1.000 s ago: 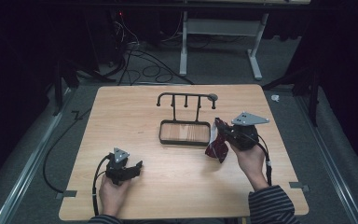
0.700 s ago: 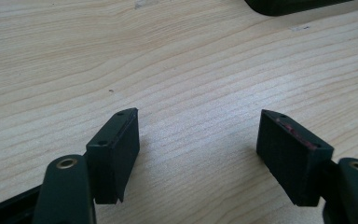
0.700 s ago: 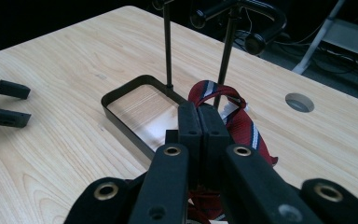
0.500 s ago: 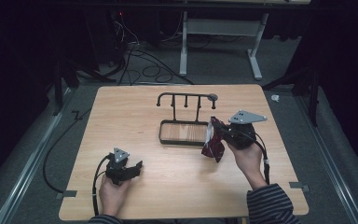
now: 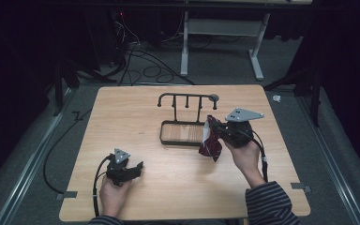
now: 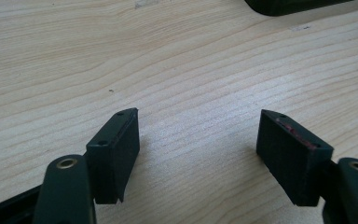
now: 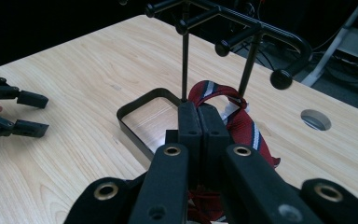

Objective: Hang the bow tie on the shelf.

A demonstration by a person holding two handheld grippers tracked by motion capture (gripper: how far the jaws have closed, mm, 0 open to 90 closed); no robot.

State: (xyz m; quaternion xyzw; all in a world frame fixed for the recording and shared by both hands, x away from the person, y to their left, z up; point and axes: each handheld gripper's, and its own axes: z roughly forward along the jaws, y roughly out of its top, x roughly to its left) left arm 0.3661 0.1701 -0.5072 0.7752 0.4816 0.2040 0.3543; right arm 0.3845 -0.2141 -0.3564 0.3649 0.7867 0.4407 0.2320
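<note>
Our right tongs (image 5: 214, 127) grip a red striped tie (image 5: 210, 143), lifted at 3 o'clock of the hook rack (image 5: 187, 99); hanging appears still to come. Our left tongs (image 5: 138, 167) rest agape and empty on the bench (image 5: 122, 108) at 7 o'clock. The tie's full length is hidden

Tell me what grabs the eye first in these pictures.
The red striped cloth stands out most, pinched in the shut right gripper and hanging at the right end of the black hook rack and its tray in mid-table. Near the table's front left, the left gripper rests open on the pale wooden table, holding nothing.
</note>
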